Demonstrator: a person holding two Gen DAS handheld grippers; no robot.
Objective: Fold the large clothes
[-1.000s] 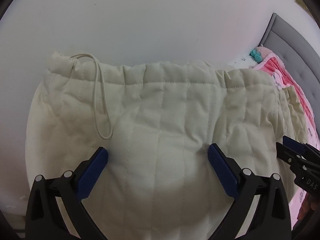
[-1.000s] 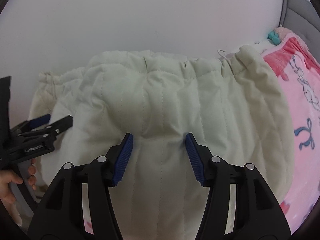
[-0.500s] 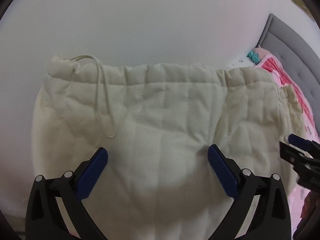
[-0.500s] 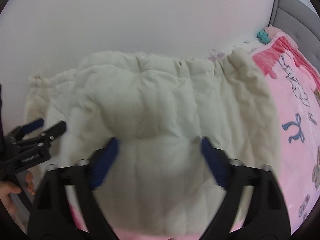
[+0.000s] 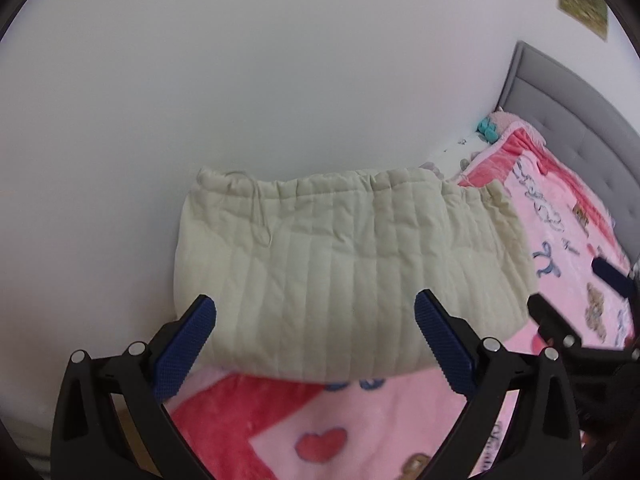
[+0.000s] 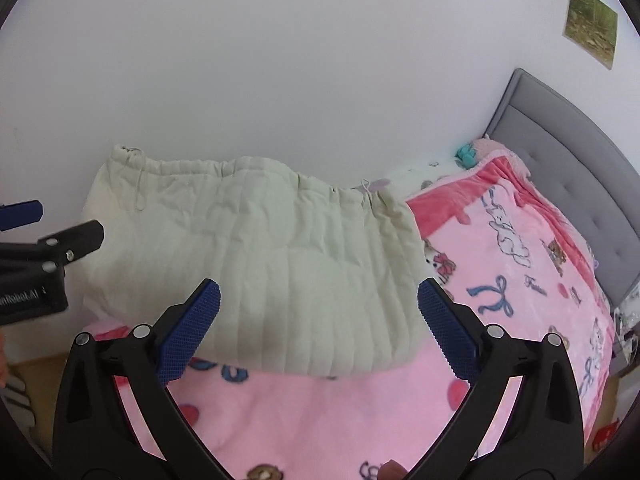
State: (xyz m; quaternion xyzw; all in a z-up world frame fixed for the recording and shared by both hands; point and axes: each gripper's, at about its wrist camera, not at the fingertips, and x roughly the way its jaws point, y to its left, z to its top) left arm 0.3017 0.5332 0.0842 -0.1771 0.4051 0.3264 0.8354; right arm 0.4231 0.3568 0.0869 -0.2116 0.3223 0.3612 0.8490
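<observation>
A cream quilted garment (image 5: 344, 276) lies folded on the pink blanket against the white wall, its drawstring hem at the far edge. It also shows in the right wrist view (image 6: 256, 272). My left gripper (image 5: 316, 340) is open and empty, hovering just above and short of the garment's near edge. My right gripper (image 6: 320, 328) is open and empty, also just short of the near edge. The left gripper appears at the left of the right wrist view (image 6: 44, 236); the right gripper appears at the right of the left wrist view (image 5: 580, 300).
The pink patterned blanket (image 6: 520, 264) covers the bed. A grey padded headboard (image 6: 568, 160) stands at the right. The white wall (image 6: 280, 80) runs right behind the garment. A small picture (image 6: 590, 26) hangs on the wall.
Both grippers have pulled back and up from the garment. The right gripper opened wide and let the fabric go. The garment now lies flat with the blanket showing in front.
</observation>
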